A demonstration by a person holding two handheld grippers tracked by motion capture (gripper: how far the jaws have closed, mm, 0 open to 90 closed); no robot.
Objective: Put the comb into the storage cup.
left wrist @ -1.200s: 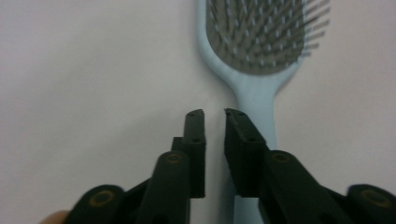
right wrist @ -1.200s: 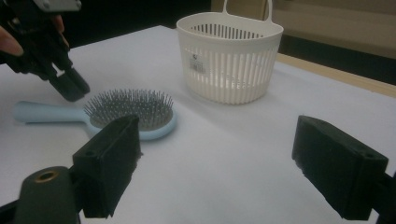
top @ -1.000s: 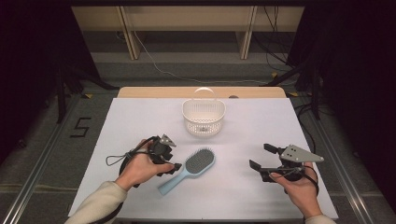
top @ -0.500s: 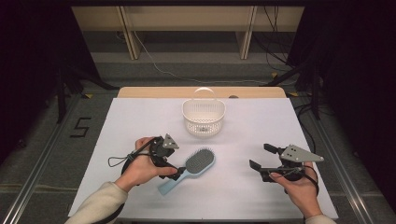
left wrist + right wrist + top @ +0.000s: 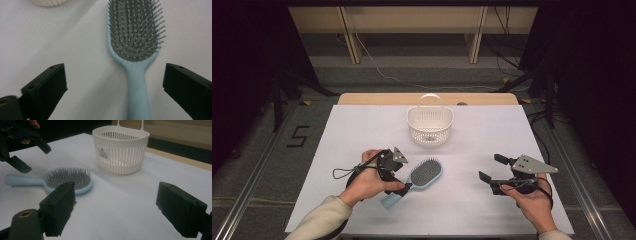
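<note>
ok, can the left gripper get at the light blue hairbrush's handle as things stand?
Probably yes. The left gripper hangs just over the light blue plastic hairbrush, jaws wide open to either side of the handle, having just opened, with nothing between them and it.

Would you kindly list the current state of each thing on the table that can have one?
Hairbrush: lying flat on the white table cover, bristles up, not gripped.
Basket: upright, handle raised, nothing visible inside.
Left hand-held gripper: open, jaws just opened wide and eased in slightly, either side of the hairbrush handle, pads not pressing it.
Right hand-held gripper: open, nothing between its jaws, apart from hairbrush and basket.
</note>
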